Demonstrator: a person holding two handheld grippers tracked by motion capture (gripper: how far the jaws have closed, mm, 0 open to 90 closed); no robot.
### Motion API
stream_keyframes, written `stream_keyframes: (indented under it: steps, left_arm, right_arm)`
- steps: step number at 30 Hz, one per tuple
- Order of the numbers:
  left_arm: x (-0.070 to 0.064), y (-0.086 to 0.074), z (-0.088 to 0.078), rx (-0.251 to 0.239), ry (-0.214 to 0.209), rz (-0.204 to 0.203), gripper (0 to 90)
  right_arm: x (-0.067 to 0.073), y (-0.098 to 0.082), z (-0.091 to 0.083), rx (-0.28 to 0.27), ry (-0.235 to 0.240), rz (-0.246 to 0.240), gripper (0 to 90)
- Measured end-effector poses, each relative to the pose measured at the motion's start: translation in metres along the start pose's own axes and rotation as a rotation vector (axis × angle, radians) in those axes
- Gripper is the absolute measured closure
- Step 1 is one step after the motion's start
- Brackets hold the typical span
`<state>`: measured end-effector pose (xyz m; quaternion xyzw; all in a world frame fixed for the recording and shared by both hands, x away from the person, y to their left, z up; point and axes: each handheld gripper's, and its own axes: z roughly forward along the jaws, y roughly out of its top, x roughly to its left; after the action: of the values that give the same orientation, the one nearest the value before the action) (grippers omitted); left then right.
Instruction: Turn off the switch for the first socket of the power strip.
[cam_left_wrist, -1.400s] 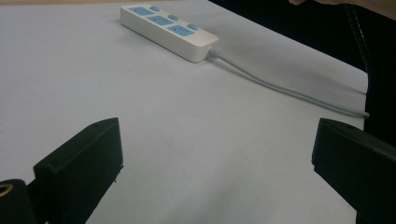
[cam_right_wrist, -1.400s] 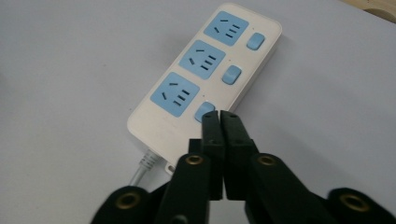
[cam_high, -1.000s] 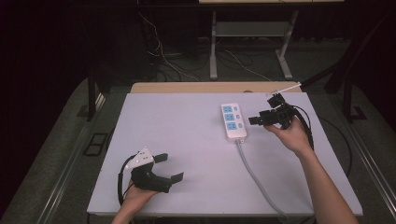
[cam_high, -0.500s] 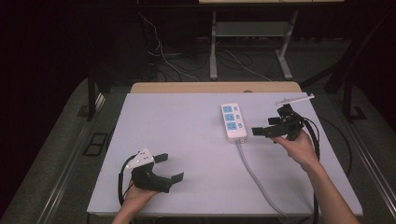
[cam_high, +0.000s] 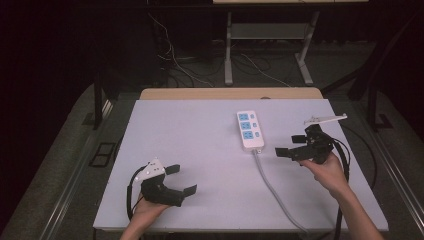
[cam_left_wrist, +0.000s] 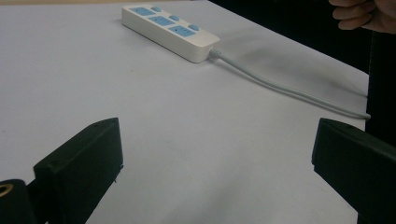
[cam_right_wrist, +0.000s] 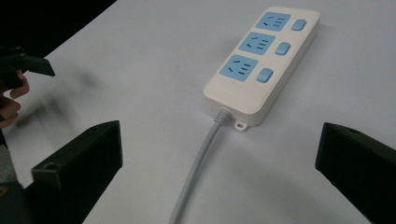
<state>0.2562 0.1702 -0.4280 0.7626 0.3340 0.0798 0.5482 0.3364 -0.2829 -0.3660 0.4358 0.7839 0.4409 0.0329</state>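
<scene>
Hand-held gripper (cam_high: 291, 145) in my right hand hung just right of the power strip (cam_high: 250, 130), its jaws spread wide with nothing between them; they had just been opening, and nothing lay between them then either. Seen along those jaws in the right gripper view, the power strip (cam_right_wrist: 262, 65) lay flat on the white counter (cam_right_wrist: 140, 70), apart from both jaws, with its grey cord (cam_right_wrist: 198, 163) running back toward me between them. My left hand-held gripper (cam_high: 181, 180) rested low at the near left of the counter (cam_high: 200, 150), jaws also apart and empty, well away from the strip. From the left gripper view the power strip (cam_left_wrist: 170, 29) sat far across the counter, its cord (cam_left_wrist: 289, 91) trailing off toward the near edge.

All three blue sockets (cam_right_wrist: 257, 44) stood empty, and each had its blue switch (cam_right_wrist: 282, 48) beside it; whether any switch was pressed I could not tell. No plug was in sight on the counter. By my reading the work on the strip was either barely begun or just let go of: the strip lay untouched, square to the counter and toward its far right part, and whatever was to be done with it, a grip on the body or a press on a switch, remained ahead.
</scene>
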Motion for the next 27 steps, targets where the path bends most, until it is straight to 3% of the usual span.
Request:
stream_keyframes:
  steps: [27]
  left_arm:
    - [0.0, 0.0, 0.0, 0.003, 0.0, 0.0, 0.6]
  right_arm:
    - [0.017, -0.058, -0.011, -0.05, 0.036, -0.003, 0.5]
